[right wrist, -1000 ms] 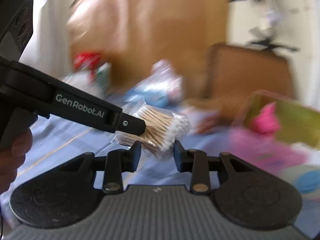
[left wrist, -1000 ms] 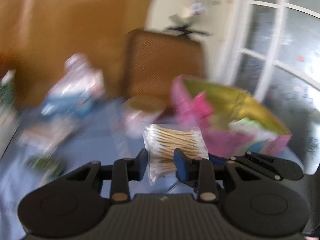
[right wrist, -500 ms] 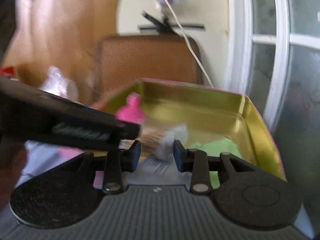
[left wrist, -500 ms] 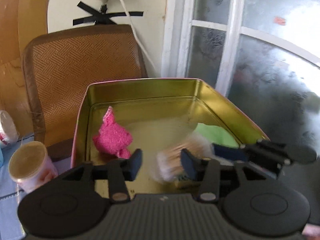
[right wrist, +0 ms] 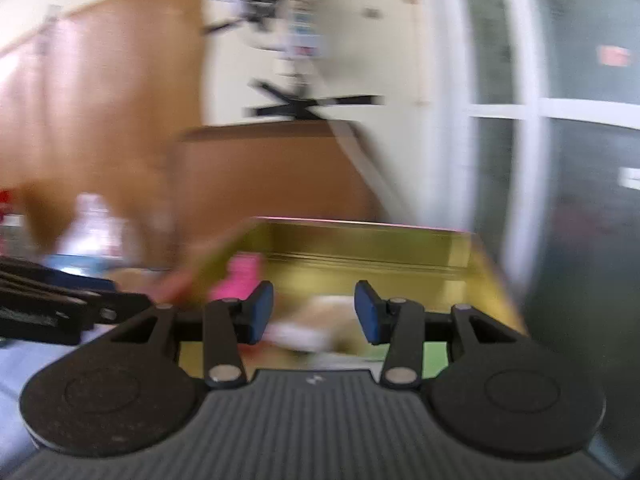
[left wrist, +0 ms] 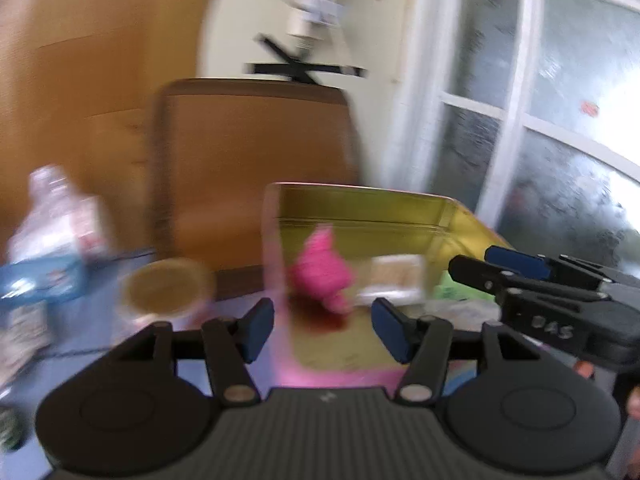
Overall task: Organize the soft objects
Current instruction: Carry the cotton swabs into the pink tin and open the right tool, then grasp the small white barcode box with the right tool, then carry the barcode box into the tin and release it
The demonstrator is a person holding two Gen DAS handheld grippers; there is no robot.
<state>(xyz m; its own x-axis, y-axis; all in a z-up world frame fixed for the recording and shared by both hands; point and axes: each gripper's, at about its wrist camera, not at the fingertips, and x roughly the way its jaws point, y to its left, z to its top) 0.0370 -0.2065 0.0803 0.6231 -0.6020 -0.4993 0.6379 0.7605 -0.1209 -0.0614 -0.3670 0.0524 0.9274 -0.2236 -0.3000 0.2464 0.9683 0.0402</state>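
Opening over the gold-lined rectangular metal tin (left wrist: pixel 360 208), the left gripper (left wrist: pixel 322 330) and right gripper (right wrist: pixel 314 312) are both spreading their blue-padded fingers with nothing gripped between them. The clear packet of cotton swabs (right wrist: pixel 316 328) is lying blurred inside the tin just beyond the right fingers, and the fluffy pink soft toy (left wrist: pixel 322 272) is sitting ahead of the left fingers.

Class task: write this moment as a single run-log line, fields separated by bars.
left gripper: jaws opening, empty | right gripper: jaws opening, empty | cotton swab bag: inside gold tin | pink soft item: inside tin
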